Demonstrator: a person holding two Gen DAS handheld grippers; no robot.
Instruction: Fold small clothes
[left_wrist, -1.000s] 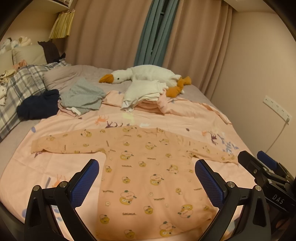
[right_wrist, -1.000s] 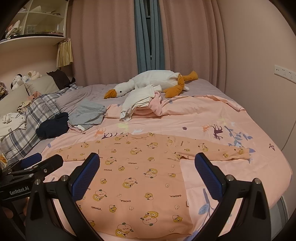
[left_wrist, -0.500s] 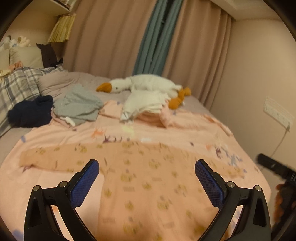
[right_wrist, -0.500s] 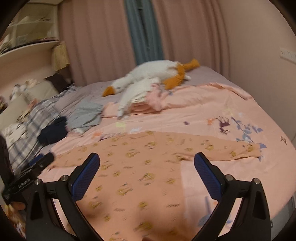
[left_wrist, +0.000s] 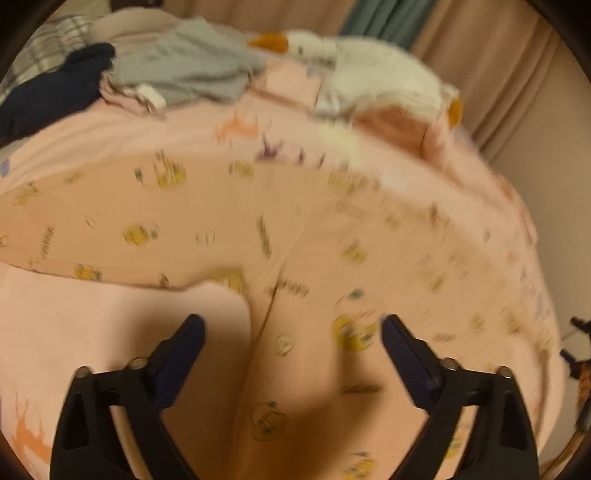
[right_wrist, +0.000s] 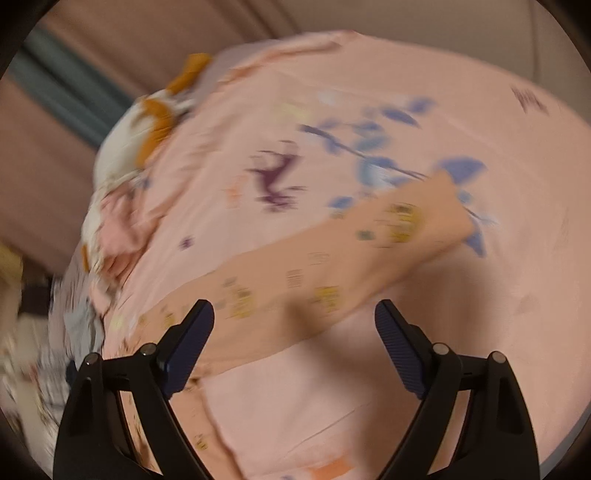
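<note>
A peach baby garment (left_wrist: 295, 236) with yellow prints lies flat on the pink bed sheet (left_wrist: 122, 321), sleeves spread. My left gripper (left_wrist: 291, 325) hovers close over its left armpit and side seam, jaws wide but closing, nothing pressed between them. In the right wrist view the garment's right sleeve (right_wrist: 332, 266) runs up to the right. My right gripper (right_wrist: 293, 314) hangs just above the sleeve's lower part, jaws wide and closing, with the cloth beneath them, not gripped. Both views are motion-blurred.
At the head of the bed lie a white goose plush (left_wrist: 369, 70), a grey cloth (left_wrist: 192, 70), a dark navy cloth (left_wrist: 55, 96) and folded pink clothes (left_wrist: 399, 125). Curtains (right_wrist: 92, 66) hang behind. The sheet's printed area (right_wrist: 369, 147) stretches beyond the sleeve.
Both grippers have dropped toward the bed and tilted downward. The left now sits over the garment's left armpit, the right has swung and rolled over the right sleeve. Both jaws have narrowed slightly.
</note>
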